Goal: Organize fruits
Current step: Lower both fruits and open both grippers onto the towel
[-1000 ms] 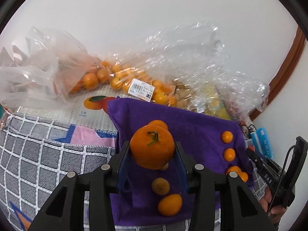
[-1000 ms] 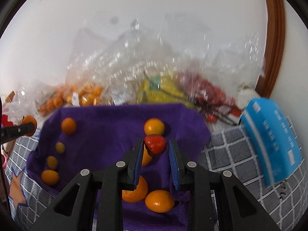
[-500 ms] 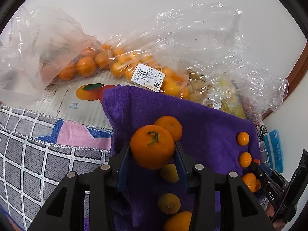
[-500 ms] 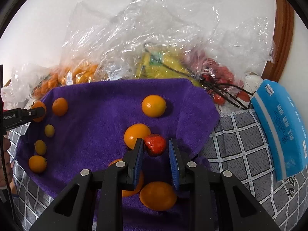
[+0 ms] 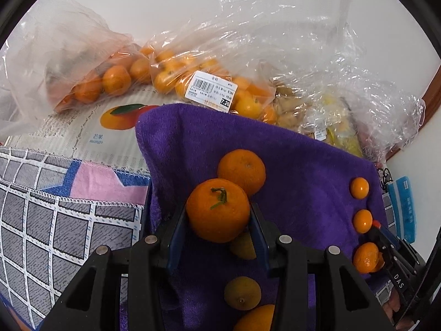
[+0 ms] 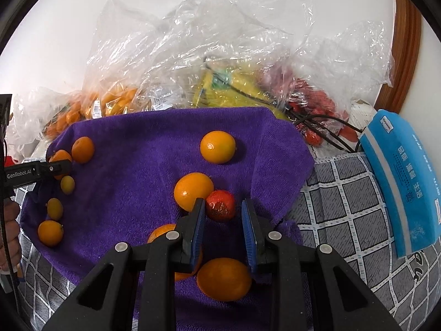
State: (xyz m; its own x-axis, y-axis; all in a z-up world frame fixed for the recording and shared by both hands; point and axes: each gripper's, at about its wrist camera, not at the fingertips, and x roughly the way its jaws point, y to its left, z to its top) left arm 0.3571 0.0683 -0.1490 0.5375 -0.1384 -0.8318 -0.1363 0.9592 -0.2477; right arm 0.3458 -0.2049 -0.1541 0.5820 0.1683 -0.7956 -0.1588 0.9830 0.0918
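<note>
My left gripper (image 5: 217,215) is shut on a stemmed tangerine (image 5: 217,210), held low over the purple towel (image 5: 303,171), just in front of another tangerine (image 5: 241,171). Small kumquats (image 5: 242,292) lie below it. My right gripper (image 6: 223,209) is open, its pads apart from a red strawberry (image 6: 220,205) that rests on the towel (image 6: 132,149) beside an orange (image 6: 193,191). More oranges (image 6: 217,146) and kumquats (image 6: 54,208) lie on the towel. The left gripper shows at the left edge of the right wrist view (image 6: 59,167).
Clear plastic bags of tangerines (image 5: 115,78), kumquats (image 5: 212,88), bananas (image 6: 237,85) and red fruit (image 6: 317,104) line the wall behind the towel. A blue tissue pack (image 6: 405,179) lies at the right on the checked cloth (image 6: 344,201). A mango-print box (image 5: 91,135) is at the left.
My right gripper has lowered and opened; the strawberry now rests on the towel. My left gripper has moved forward and down with the tangerine, close to the other tangerine.
</note>
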